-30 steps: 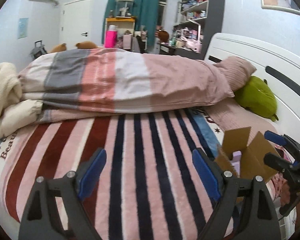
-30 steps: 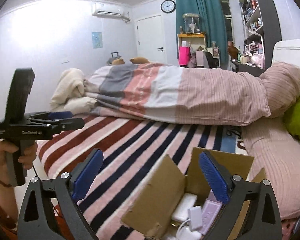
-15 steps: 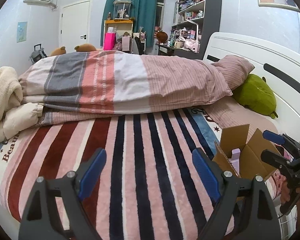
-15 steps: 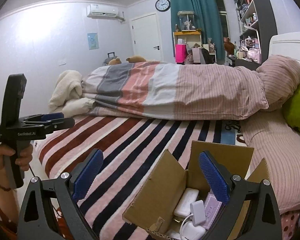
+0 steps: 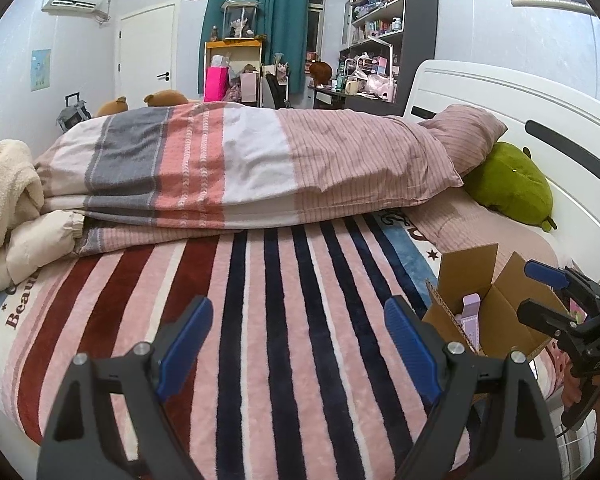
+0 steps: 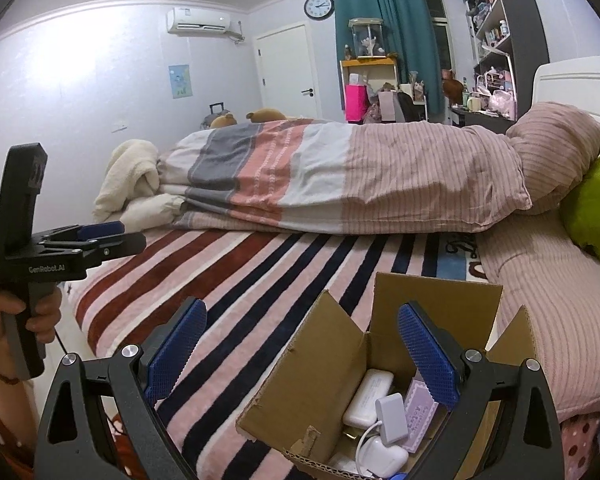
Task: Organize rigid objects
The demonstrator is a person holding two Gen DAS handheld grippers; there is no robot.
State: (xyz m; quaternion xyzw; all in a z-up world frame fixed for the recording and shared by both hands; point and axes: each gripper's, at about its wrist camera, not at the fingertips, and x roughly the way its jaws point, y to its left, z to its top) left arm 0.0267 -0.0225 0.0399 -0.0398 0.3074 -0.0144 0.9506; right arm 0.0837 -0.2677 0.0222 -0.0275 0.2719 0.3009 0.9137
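An open cardboard box (image 6: 332,360) sits on the striped blanket near the bed's front edge. Inside lie a white power bank (image 6: 370,396), a white charger (image 6: 392,418), a lilac carton (image 6: 418,412) and a white case (image 6: 380,456). My right gripper (image 6: 302,354) hovers over the box, open, nothing between its fingers. My left gripper (image 5: 296,344) is open and empty over the bare blanket, left of the box (image 5: 496,312). Each gripper shows in the other's view: the left gripper (image 6: 128,234) at the left edge, the right gripper (image 5: 530,292) at the right edge.
A folded striped duvet (image 5: 240,168) lies across the far half of the bed. A pink pillow (image 5: 468,136) and green plush (image 5: 512,184) rest by the white headboard (image 5: 500,96). A cream fleece (image 5: 4,192) is heaped at far left. A hand (image 6: 4,316) grips the left handle.
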